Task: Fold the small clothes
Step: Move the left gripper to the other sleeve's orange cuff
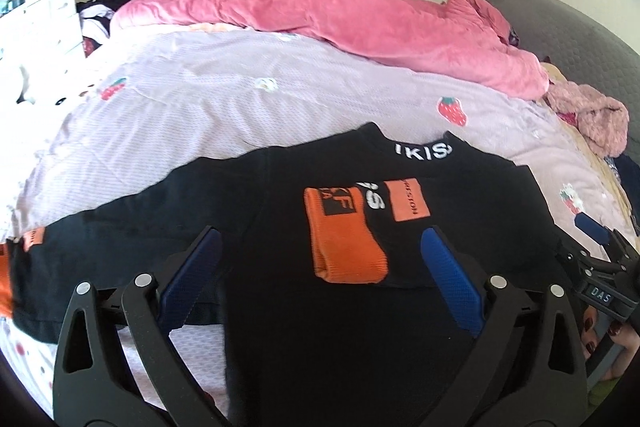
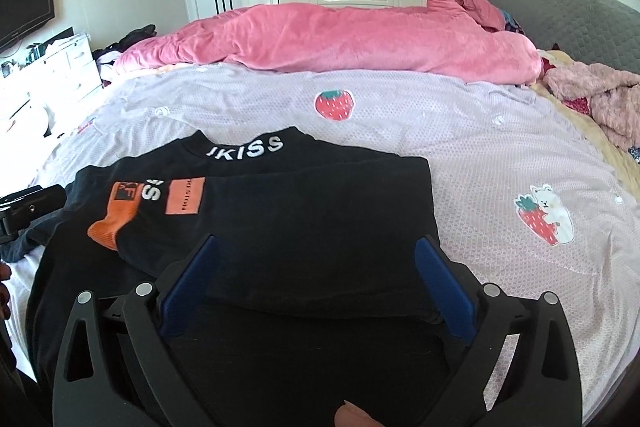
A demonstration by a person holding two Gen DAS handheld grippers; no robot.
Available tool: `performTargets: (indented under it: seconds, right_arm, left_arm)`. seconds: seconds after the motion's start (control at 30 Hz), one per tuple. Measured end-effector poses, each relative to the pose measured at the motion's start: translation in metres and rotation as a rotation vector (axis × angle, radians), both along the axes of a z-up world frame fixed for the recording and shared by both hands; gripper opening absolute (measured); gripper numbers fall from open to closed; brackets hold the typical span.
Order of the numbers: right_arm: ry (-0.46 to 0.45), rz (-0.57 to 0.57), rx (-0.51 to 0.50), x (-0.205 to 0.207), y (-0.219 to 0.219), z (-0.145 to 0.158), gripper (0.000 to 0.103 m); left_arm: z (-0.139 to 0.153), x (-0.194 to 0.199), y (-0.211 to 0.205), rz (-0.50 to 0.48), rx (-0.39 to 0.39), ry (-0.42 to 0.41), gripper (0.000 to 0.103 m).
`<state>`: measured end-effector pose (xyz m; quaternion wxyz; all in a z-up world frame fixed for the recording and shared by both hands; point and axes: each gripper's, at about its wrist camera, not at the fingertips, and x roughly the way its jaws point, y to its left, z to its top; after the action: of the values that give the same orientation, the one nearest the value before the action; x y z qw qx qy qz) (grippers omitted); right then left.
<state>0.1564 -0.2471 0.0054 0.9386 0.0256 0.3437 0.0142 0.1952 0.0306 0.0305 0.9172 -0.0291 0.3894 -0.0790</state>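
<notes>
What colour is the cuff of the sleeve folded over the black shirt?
Orange: the ribbed cuff on the black shirt shows best in the left wrist view.

The right claw [image 2: 316, 279] stands wide open with its blue pads [image 2: 444, 291] apart, over the near edge of a black shirt [image 2: 288, 227]. The shirt lies folded on the bed [image 2: 460, 147], with an orange cuff [image 2: 106, 231] on the left. A pink blanket [image 2: 340, 43] is bunched up on the far side.
</notes>
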Motion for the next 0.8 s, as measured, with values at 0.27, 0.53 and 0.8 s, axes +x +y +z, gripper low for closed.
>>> performTargets:
  seconds: [0.27,0.53,0.8]
  right_arm:
    - [-0.028,0.025,0.009,-0.007,0.013,0.008,0.098]
    - [-0.050,0.059,-0.019,-0.014,0.034,0.010,0.098]
    - [-0.046,0.094,-0.035,-0.019,0.057,0.008,0.098]
  left_arm:
    - [0.006,-0.008,0.021,0.044,-0.009,-0.010,0.094]
    - [0.005,-0.020,0.072,0.166,-0.084,-0.001,0.094]
    - [-0.006,-0.028,0.136,0.313,-0.150,0.019,0.094]
